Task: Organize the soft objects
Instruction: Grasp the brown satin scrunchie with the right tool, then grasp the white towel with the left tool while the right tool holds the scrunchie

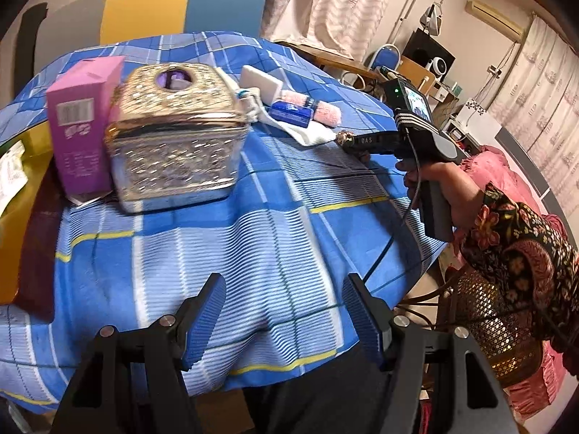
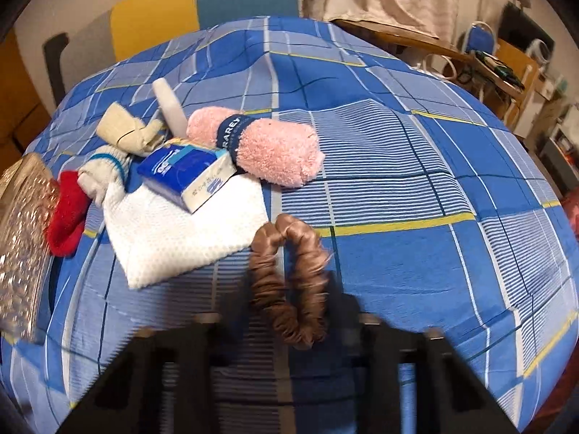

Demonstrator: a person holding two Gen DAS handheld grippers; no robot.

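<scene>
The left gripper (image 1: 286, 322) is hovering over the blue checked cloth (image 1: 275, 224) with its two blue-padded fingers (image 1: 204, 322) standing well apart and nothing between them.

In the right wrist view, the right gripper (image 2: 289, 329) is blurred at the bottom edge, but its jaws are sitting closed on the near end of a brown scrunchie (image 2: 289, 282), whose loop is reaching away from the fingers across the cloth. From the left wrist view the same gripper is showing side-on at the right, held in a hand (image 1: 438, 184) with a flowered sleeve (image 1: 517, 246), its tip down near the corner of the white cloth.

Just beyond the scrunchie, a folded white cloth (image 2: 181, 231) is lying flat, with a blue tissue pack (image 2: 188, 173) resting on its far edge. A rolled pink towel (image 2: 267, 152) with a dark band is lying just beside the pack. To the left, a white sock with blue stripes (image 2: 105, 173), a red sock (image 2: 67, 217) and a cream cloth bundle (image 2: 123, 130) are crowding together, and a white bar (image 2: 170, 108) is lying behind them.

Farther left, a gold patterned box (image 1: 177, 133) is standing on the cloth, with a pink carton (image 1: 81, 123) upright and touching its side. A chair back in yellow and blue (image 1: 181, 7) is standing beyond the table.
</scene>
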